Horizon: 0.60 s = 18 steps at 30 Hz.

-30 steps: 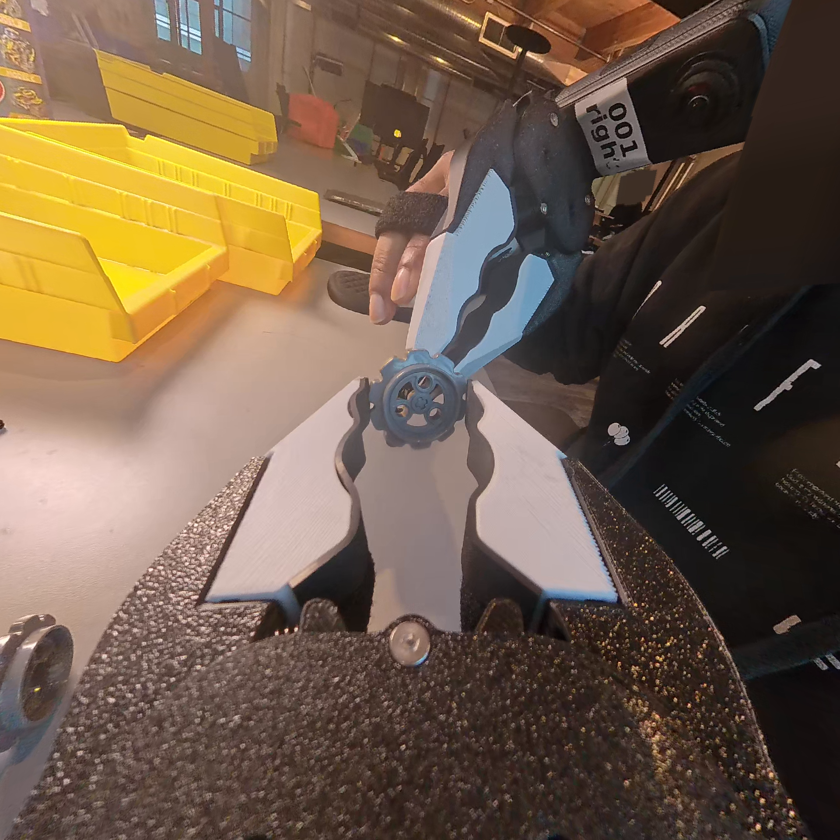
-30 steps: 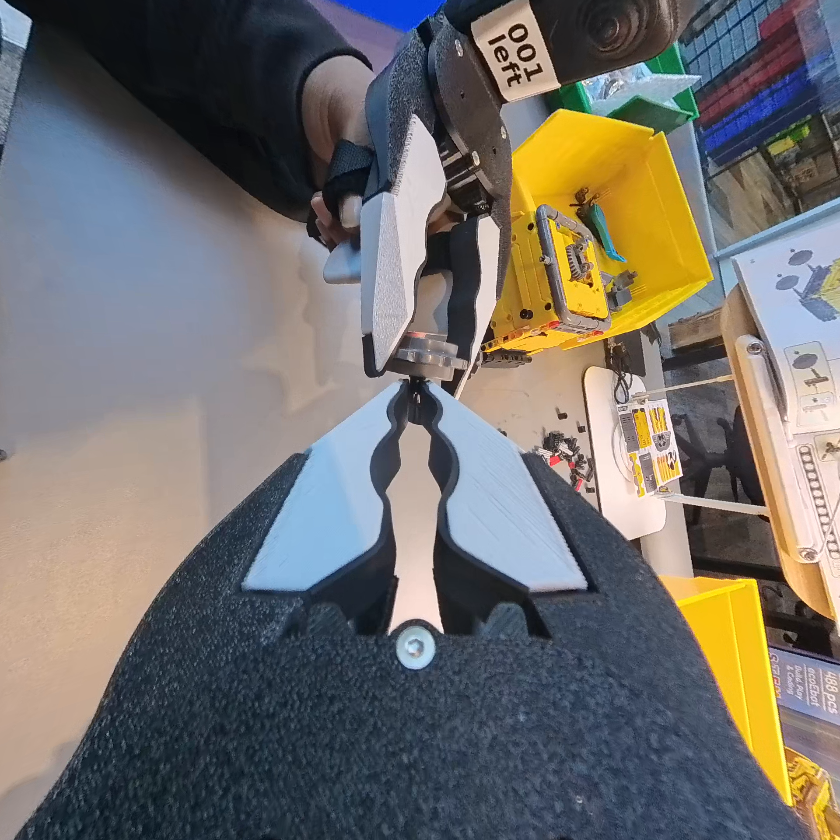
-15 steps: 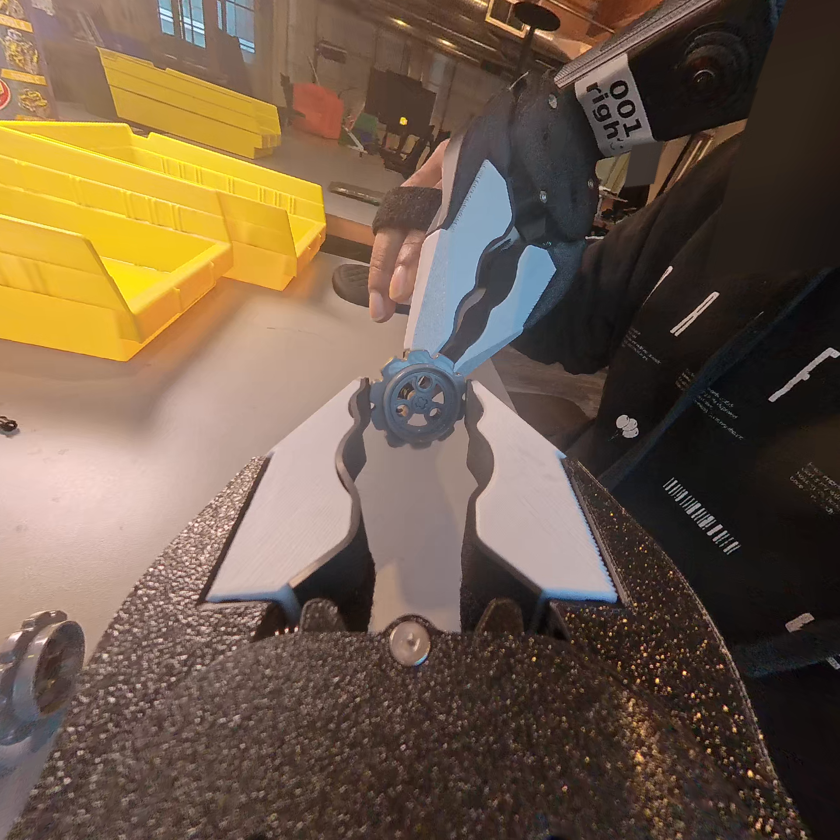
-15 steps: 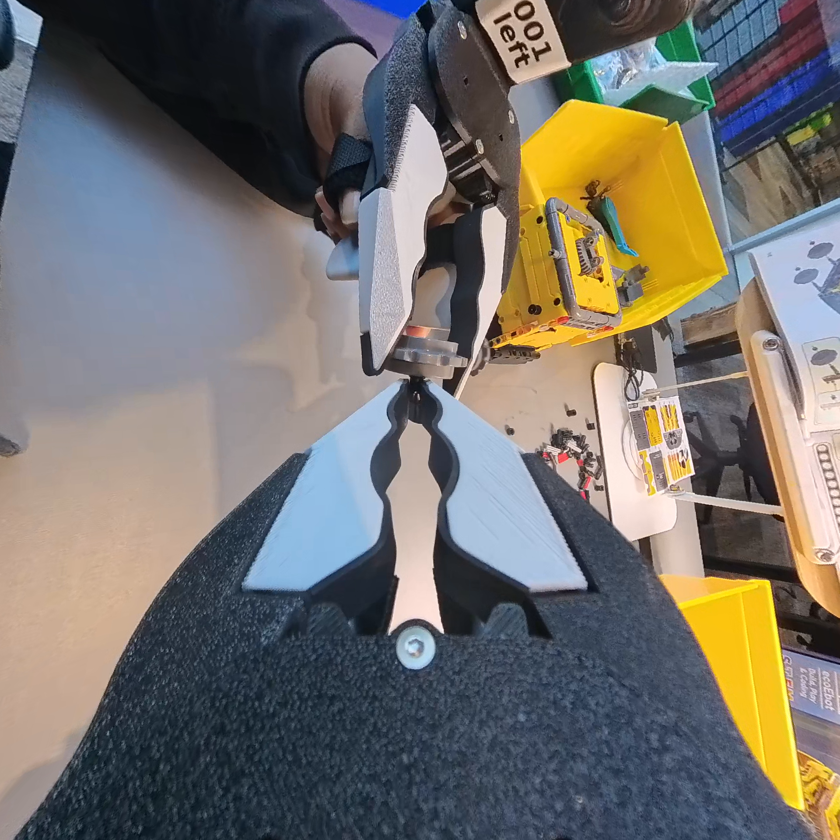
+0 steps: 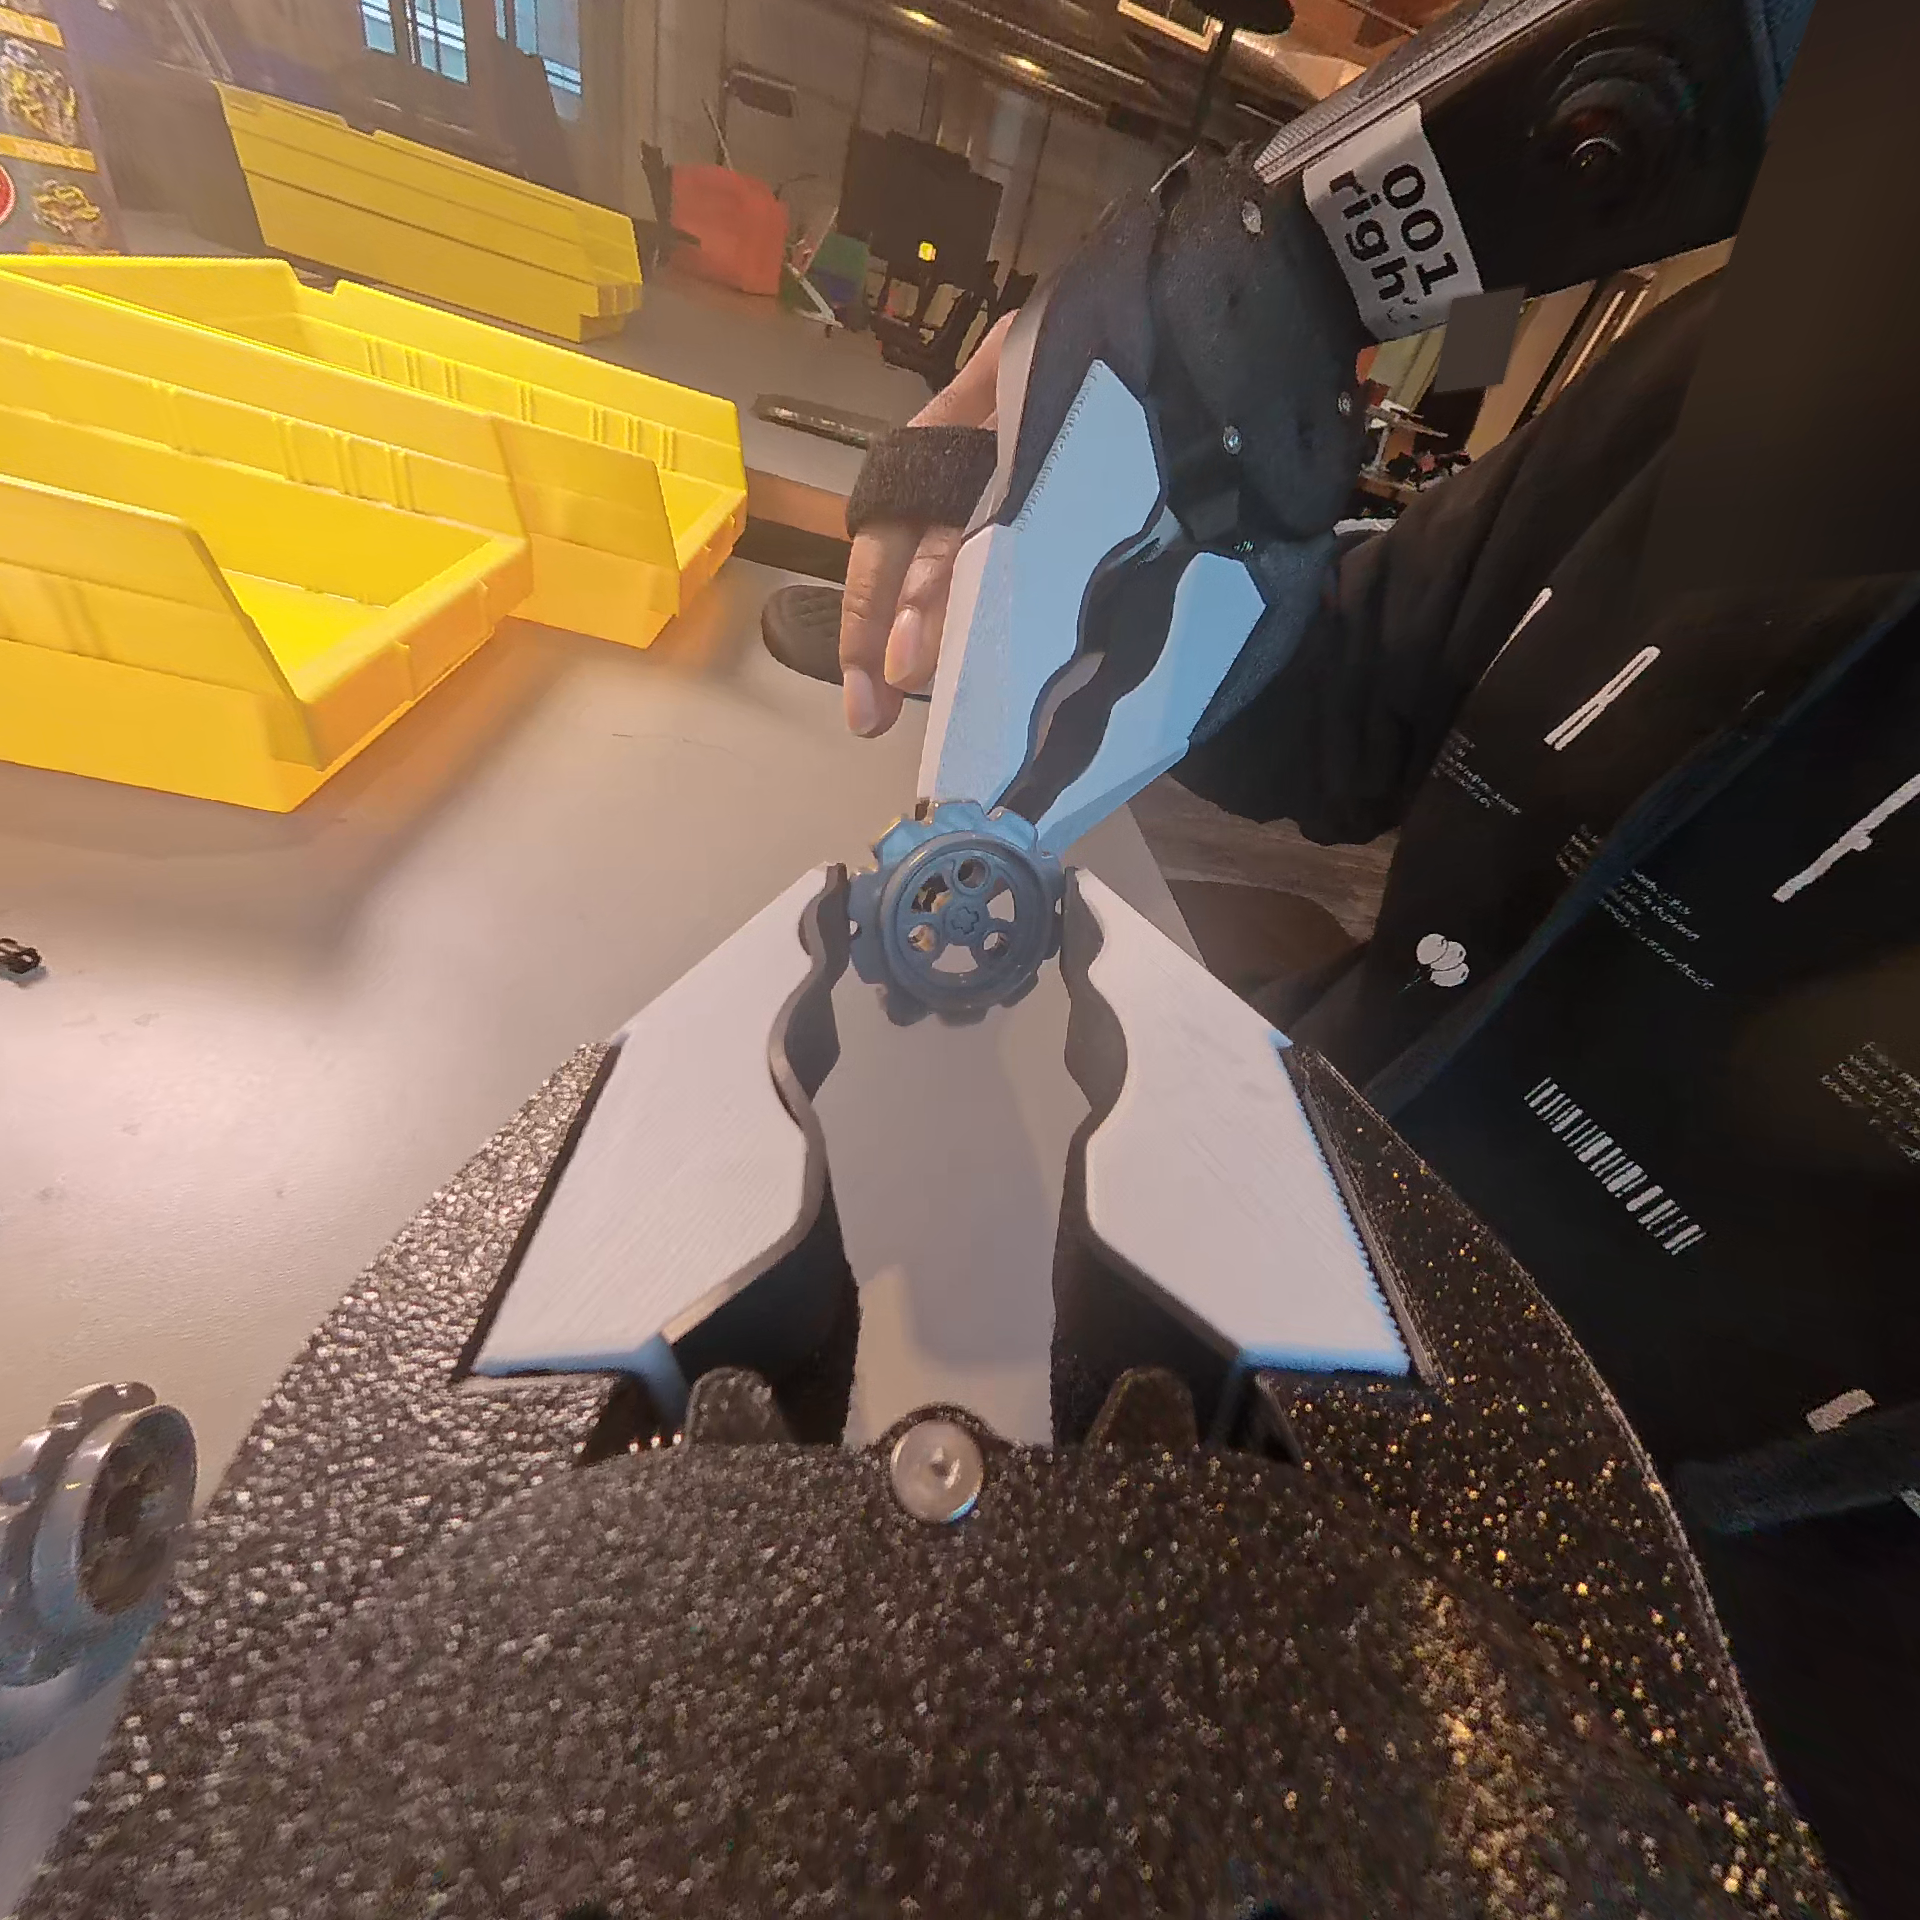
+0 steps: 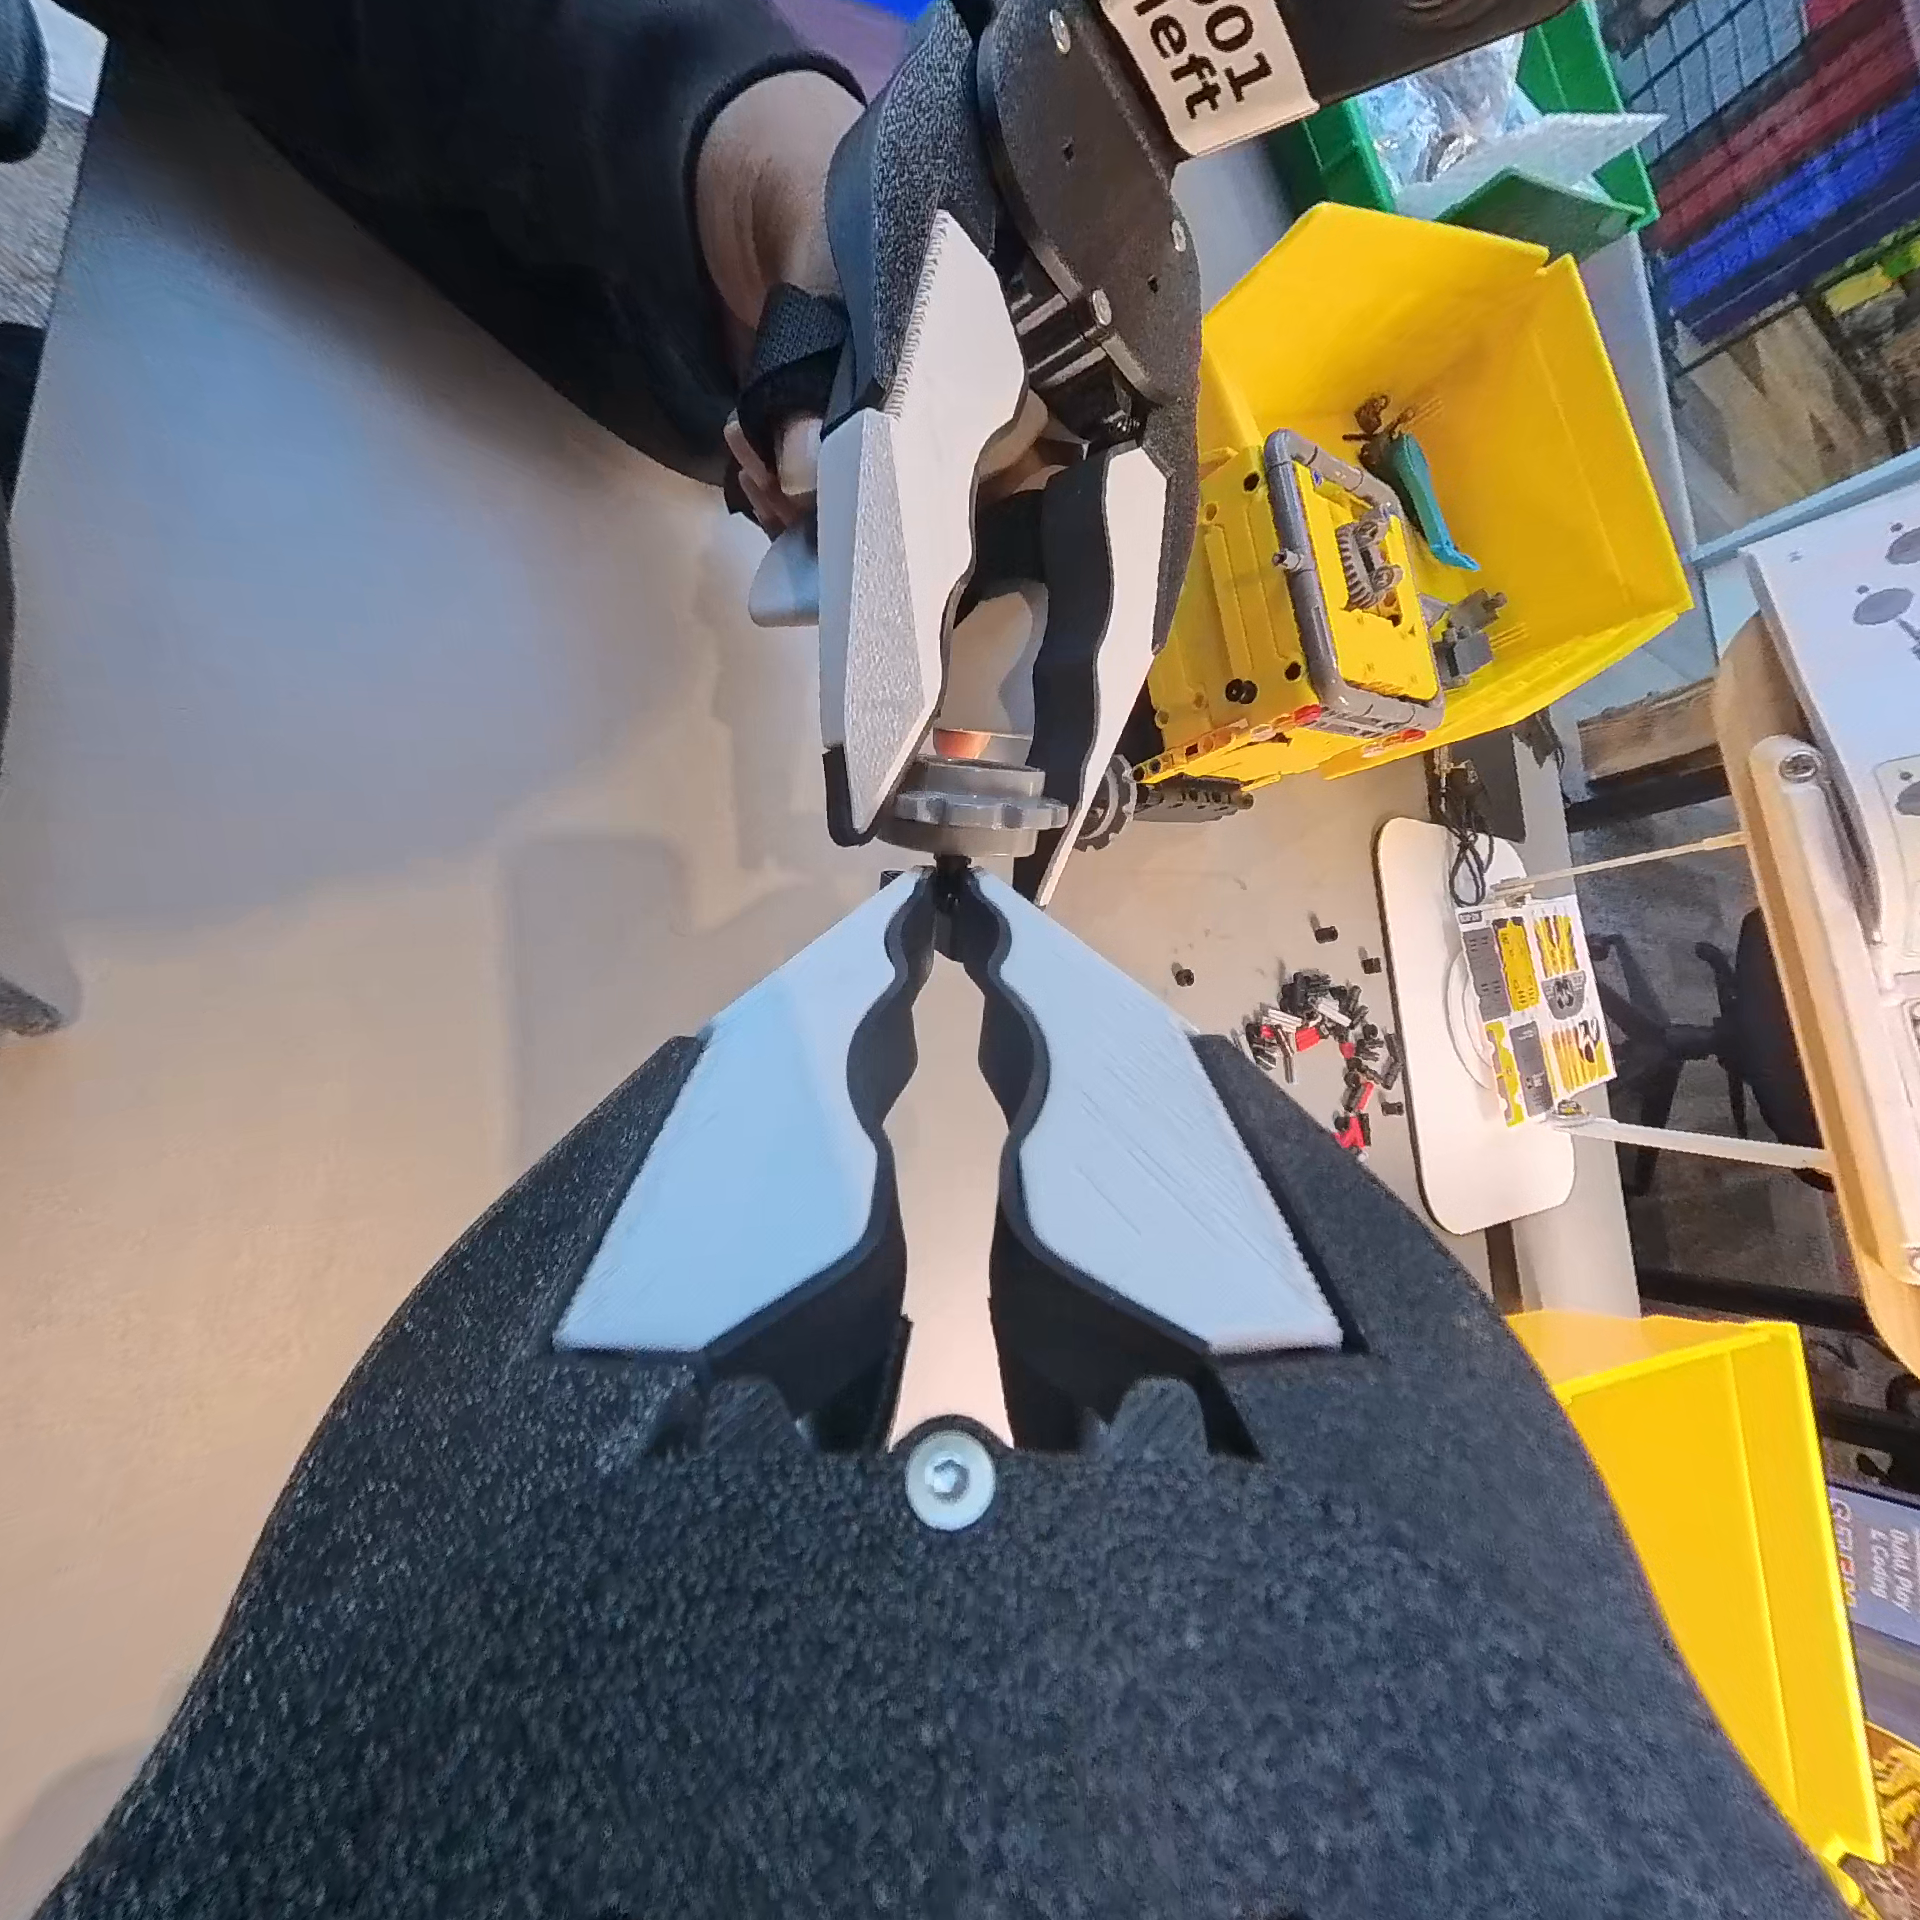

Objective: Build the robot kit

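While the left hand-held gripper (image 5: 951, 914) clamps a grey toothed wheel (image 5: 958, 920), the right hand-held gripper (image 6: 948, 896) pinches a small black pin (image 6: 948, 900) at its hub above the bench (image 5: 312, 1039).

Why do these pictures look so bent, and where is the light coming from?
Left wrist view: wide-angle lens bows the yellow bins; warm light glows on the table; the gear wheel is sharp, a second wheel at the corner stretched. Right wrist view: table softly lit with faint shadows; the small black pin is dark, hard to read.

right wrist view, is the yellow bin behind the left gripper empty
No, the yellow bin holds a yellow brick-built model with a grey frame and a teal piece, seen just past the left gripper.
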### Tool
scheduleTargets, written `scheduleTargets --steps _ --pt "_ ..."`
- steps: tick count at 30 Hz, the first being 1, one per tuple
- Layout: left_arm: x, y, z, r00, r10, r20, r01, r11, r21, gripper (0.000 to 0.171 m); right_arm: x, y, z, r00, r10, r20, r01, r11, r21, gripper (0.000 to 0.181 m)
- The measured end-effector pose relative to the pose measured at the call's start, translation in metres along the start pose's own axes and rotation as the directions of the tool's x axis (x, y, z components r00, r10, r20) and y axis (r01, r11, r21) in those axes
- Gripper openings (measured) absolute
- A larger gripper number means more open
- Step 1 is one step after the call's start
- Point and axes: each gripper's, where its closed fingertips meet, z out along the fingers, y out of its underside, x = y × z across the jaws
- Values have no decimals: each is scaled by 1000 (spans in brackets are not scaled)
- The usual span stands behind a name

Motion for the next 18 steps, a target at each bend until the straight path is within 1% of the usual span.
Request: scheduleTargets --steps 10,12,13,15,16,17,18 --pt "-2 5 1 1000 8 19 -8 1000 -23 37 -1 5 3 1000 29 3 -29 1000 9 4" --pt "-5 4 1 999 25 46 -24 999 -29 37 2 5 5 998 60 -15 -59 997 45 5" --pt "-8 5 0 996 54 77 -51 998 -41 37 4 5 4 994 107 -19 -105 991 77 4" --pt "-15 4 -3 984 108 141 -101 993 -58 37 12 10 -1 963 269 6 -266 951 158 32" --pt "-17 4 -5 978 126 166 -117 991 -60 37 14 11 -6 935 354 35 -353 912 210 39" --pt "-21 5 -6 966 162 204 -148 986 -79 37 17 11 -11 898 435 65 -436 857 274 43" --pt "-25 6 -6 945 216 245 -194 975 -109 37 19 10 -16 845 524 109 -528 781 334 46"
